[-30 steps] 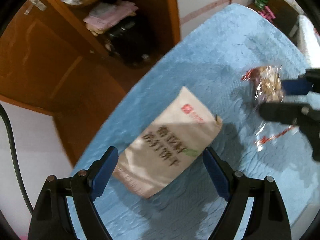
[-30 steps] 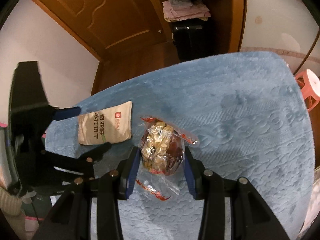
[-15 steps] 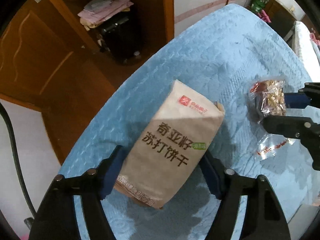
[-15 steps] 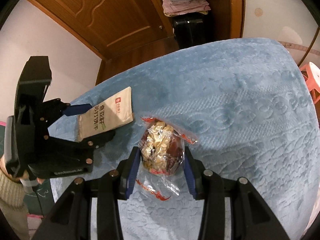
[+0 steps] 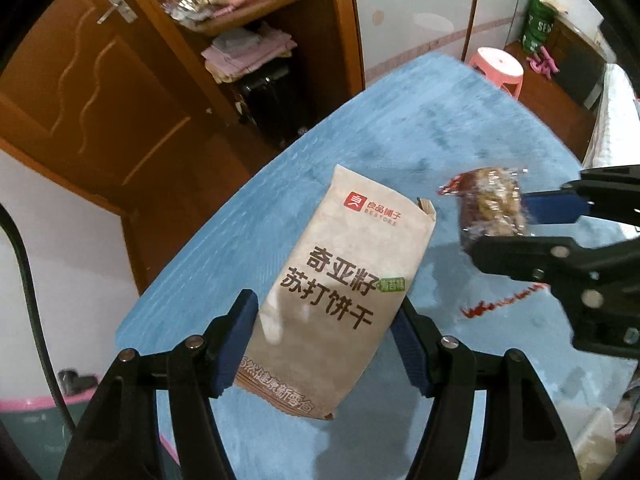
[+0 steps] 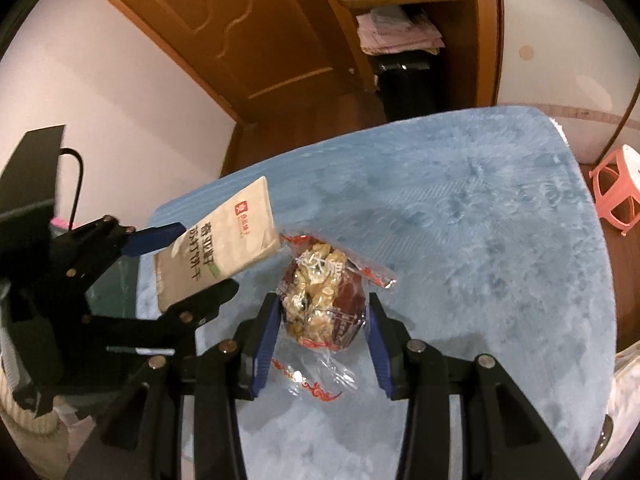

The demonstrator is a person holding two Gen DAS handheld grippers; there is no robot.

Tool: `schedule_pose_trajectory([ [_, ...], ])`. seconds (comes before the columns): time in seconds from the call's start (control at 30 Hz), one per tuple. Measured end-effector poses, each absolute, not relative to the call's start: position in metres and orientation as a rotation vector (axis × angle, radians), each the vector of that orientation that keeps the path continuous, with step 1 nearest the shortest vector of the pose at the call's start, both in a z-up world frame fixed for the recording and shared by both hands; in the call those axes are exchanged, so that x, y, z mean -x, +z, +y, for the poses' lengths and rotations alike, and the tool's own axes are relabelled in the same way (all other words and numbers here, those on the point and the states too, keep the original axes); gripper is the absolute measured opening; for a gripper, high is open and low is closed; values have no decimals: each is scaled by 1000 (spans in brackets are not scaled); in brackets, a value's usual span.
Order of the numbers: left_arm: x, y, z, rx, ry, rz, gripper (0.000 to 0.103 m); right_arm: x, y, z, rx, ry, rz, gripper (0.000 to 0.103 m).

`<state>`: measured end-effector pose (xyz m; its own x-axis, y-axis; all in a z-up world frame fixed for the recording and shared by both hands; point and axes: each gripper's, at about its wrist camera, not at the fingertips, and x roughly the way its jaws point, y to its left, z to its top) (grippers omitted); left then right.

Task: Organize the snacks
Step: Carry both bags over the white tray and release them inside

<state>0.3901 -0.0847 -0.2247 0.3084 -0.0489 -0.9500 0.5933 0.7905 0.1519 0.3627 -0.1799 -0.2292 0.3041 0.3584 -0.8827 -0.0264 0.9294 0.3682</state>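
Snacks come two at a time here, one in each pair of tongs, both lifted clear of the blue plush table [image 6: 480, 220]. The left tongs [image 5: 326, 338], whose jaws have just been closing, are clenched across the lower half of the beige cracker packet [image 5: 344, 292], pads against its long edges, so most of the packet juts forward unsupported. It looks light and fairly stiff, a flat sealed pouch that holds its shape, though the crackers inside are likely brittle, so a hard squeeze would probably crush them. Gripping across the width near the middle seems sound; the paper-like wrap should not slip much. The right tongs [image 6: 322, 330] grasp the clear nut-and-date bag [image 6: 320, 296] around its lumpy filled part, with the empty crinkled tail of film hanging loose below. That film looks slick and soft, so holding the bulk rather than the tail is the safer choice, since the wrapper alone could slide or tear.
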Motion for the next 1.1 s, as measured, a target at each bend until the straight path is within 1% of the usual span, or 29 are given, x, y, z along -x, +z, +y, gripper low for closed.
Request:
schedule_pose_trajectory([
  [0.33, -269, -114, -66, -469, -409, 1127, 65, -262, -132, -174, -240, 385, 1124, 42],
  [0.53, -185, -66, -53, -385, -401, 1101, 65, -196, -87, -174, -197, 451, 1065, 42],
  [0.6, -165, -61, -48, -353, -391, 1100, 65, -178, -81, -174, -181, 474, 1057, 42],
  [0.67, -140, -59, -43, -300, -375, 1105, 65, -156, -77, -172, -165, 493, 1053, 42],
  [0.77, -107, -69, -33, -203, -336, 1134, 65, -121, -77, -171, -137, 520, 1055, 42],
  [0.93, -61, -108, -13, -2, -242, 1192, 65, -76, -94, -171, -118, 539, 1098, 42],
  [1.1, -30, -147, -4, 49, -125, 1223, 65, -50, -120, -174, -125, 540, 1174, 42],
])
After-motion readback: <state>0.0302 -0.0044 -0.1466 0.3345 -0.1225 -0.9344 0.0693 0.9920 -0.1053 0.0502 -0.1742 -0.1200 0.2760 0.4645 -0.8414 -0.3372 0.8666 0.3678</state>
